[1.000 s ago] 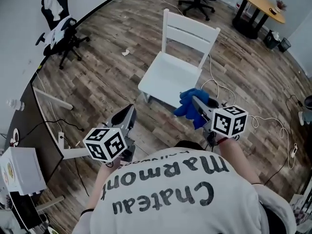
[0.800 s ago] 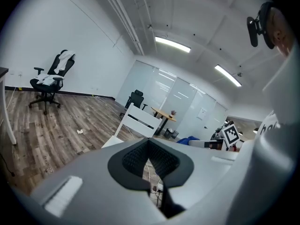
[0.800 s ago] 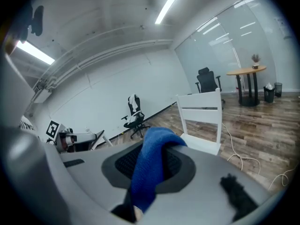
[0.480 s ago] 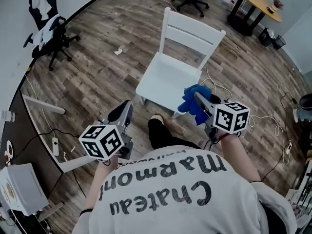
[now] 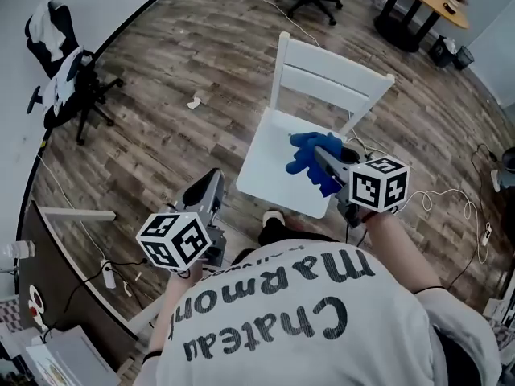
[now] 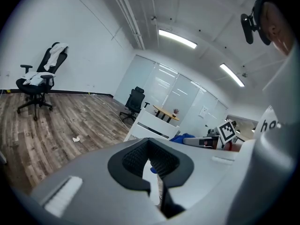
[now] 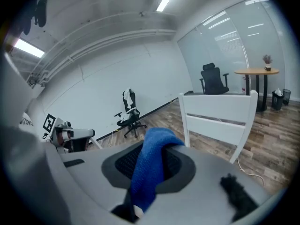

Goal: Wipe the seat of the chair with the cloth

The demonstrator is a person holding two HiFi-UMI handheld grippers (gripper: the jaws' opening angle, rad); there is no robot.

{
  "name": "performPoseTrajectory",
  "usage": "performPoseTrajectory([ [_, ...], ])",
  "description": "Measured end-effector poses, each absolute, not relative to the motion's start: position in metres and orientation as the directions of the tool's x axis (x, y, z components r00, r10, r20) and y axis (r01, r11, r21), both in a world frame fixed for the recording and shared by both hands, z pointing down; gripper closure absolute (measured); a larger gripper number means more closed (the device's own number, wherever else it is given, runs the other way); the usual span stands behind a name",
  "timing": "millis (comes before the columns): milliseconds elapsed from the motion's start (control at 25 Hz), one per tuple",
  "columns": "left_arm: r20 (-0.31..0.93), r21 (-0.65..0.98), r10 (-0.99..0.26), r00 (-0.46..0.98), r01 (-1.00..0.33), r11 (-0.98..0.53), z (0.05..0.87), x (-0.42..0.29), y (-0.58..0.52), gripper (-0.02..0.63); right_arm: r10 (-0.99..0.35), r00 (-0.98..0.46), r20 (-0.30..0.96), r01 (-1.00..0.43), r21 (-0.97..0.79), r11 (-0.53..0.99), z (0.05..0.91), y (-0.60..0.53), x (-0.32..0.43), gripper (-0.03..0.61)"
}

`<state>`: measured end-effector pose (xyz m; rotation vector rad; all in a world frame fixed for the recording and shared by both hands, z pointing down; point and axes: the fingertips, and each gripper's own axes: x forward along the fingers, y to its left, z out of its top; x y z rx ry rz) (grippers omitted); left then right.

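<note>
The right gripper (image 5: 320, 161) is clenched on the blue cloth (image 5: 308, 151); its own view shows the fabric pinched between the two jaws, draping down over them in a thick fold; in the head view the bunched cloth hangs off the jaw tips above the right half of the white chair seat (image 5: 269, 155), near the seat's right edge; whether it touches the seat cannot be told. The left gripper (image 5: 211, 182) has its jaws closed together with nothing between them; it is held over the wooden floor (image 5: 177, 71) just off the seat's front-left corner, apart from the chair. The slatted backrest (image 5: 334, 67) rises at the seat's far edge; a white cable (image 5: 442, 203) loops on the floor to the right of the chair; a small scrap of paper (image 5: 193, 101) lies on the floor to its left; farther left stands a black office chair (image 5: 68, 87) with a white garment on it.
</note>
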<state>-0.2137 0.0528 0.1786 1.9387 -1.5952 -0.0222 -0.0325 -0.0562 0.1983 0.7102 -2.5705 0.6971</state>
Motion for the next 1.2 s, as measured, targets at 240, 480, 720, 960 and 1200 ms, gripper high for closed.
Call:
performPoseTrajectory([
  [240, 0.37, 0.482, -0.835, 0.407, -0.852, -0.202, 0.174, -0.223, -0.008, 0.607, -0.405, -0.784, 0.471, -0.585, -0.339, 0.737, 0.181, -0.112, -0.076, 0.505],
  [480, 0.369, 0.503, -0.782, 0.502, -0.815, -0.286, 0.166, -0.255, -0.039, 0.607, -0.474, -0.768, 0.431, -0.629, -0.371, 0.683, 0.17, -0.135, -0.121, 0.505],
  [720, 0.373, 0.468, -0.749, 0.548, -0.808, -0.358, 0.155, -0.289, -0.078, 0.607, -0.531, -0.721, 0.444, -0.689, -0.385, 0.614, 0.165, -0.146, -0.144, 0.505],
  [960, 0.371, 0.536, -0.651, 0.663, -0.725, -0.433, 0.171, -0.289, -0.091, 0.607, -0.536, -0.691, 0.485, -0.72, -0.395, 0.571, 0.177, -0.14, -0.168, 0.506],
  [1200, 0.385, 0.554, -0.596, 0.705, -0.693, -0.462, 0.197, -0.277, -0.11, 0.607, -0.523, -0.646, 0.557, -0.76, -0.403, 0.509, 0.202, -0.133, -0.17, 0.505],
])
